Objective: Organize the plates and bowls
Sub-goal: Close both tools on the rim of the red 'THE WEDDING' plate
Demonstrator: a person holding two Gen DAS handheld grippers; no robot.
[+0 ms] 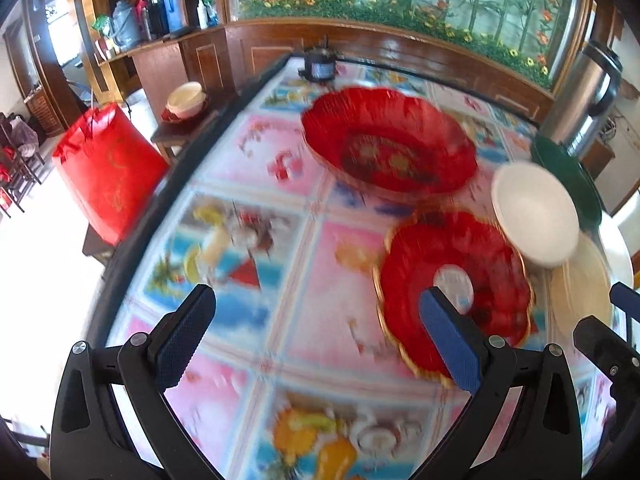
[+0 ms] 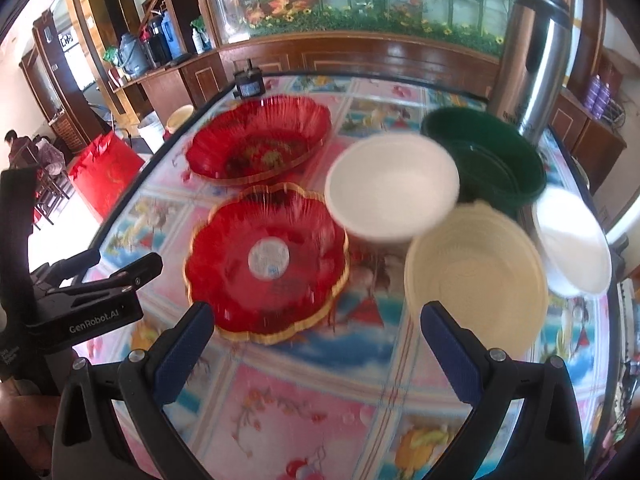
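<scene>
On the patterned table, a large red glass bowl [image 2: 260,140] [image 1: 388,142] stands at the back. In front of it lies a red scalloped plate [image 2: 266,262] [image 1: 454,292] with a gold rim. To their right are a white bowl [image 2: 390,188] [image 1: 534,212], a dark green bowl [image 2: 488,160] [image 1: 568,176], a cream plate [image 2: 476,276] [image 1: 580,292] and a white dish [image 2: 572,240]. My left gripper [image 1: 316,320] is open above the table, left of the red plate. Nothing is held in my right gripper [image 2: 316,336], which is open near the red and cream plates.
A steel thermos [image 2: 528,60] [image 1: 580,96] stands at the back right. A small black device [image 2: 248,84] [image 1: 320,64] sits at the far table edge. A red bag [image 1: 108,172] and a stool with bowls [image 1: 186,102] stand left of the table. A person [image 2: 16,148] sits far left.
</scene>
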